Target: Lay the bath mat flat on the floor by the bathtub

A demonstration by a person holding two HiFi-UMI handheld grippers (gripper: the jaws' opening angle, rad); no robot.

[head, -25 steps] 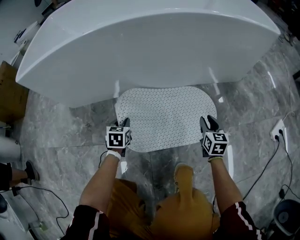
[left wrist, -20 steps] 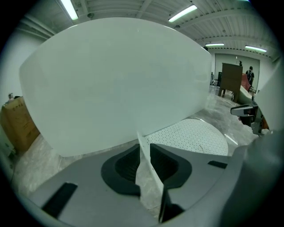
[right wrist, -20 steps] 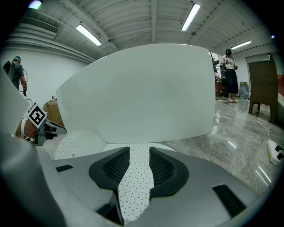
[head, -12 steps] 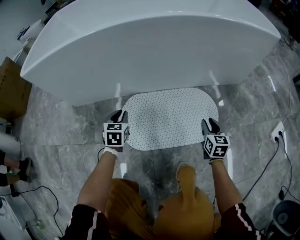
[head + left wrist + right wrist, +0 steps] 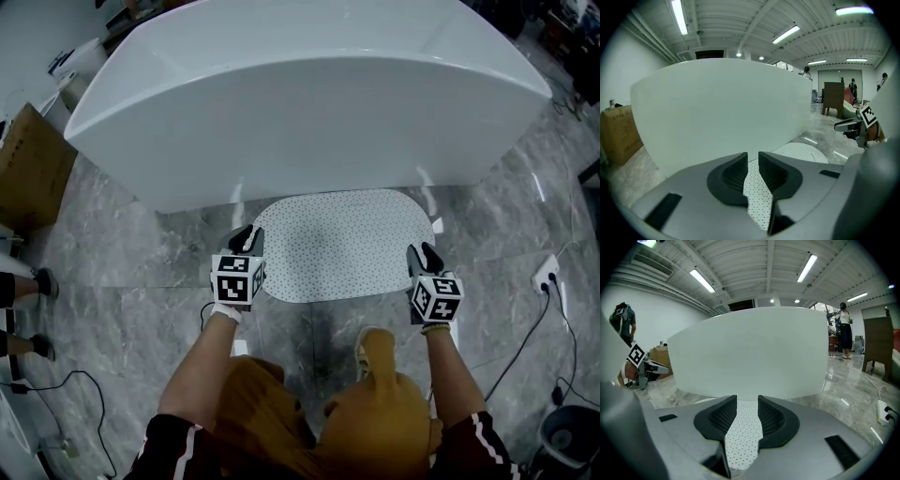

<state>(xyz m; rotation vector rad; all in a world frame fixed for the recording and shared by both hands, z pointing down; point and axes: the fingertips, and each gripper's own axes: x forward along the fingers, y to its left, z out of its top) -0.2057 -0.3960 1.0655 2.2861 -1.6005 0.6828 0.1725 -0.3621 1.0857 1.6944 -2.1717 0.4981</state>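
Lying flat on the grey marble floor (image 5: 122, 272), the white oval bath mat dotted with small holes (image 5: 342, 242) sits just in front of the large white bathtub (image 5: 309, 94), its far edge close under the tub's curved wall. The left gripper (image 5: 247, 236) is at the mat's left end, in front of the bathtub. Its dark fingers (image 5: 733, 176) stand a narrow slot apart, and the dotted mat shows through the slot, spread below them. The right gripper (image 5: 425, 254) is at the mat's right end, its fingers (image 5: 776, 420) parted wider, with the mat likewise flat beneath the gap. A brown cardboard box (image 5: 33, 169) stands by the bathtub's left end.
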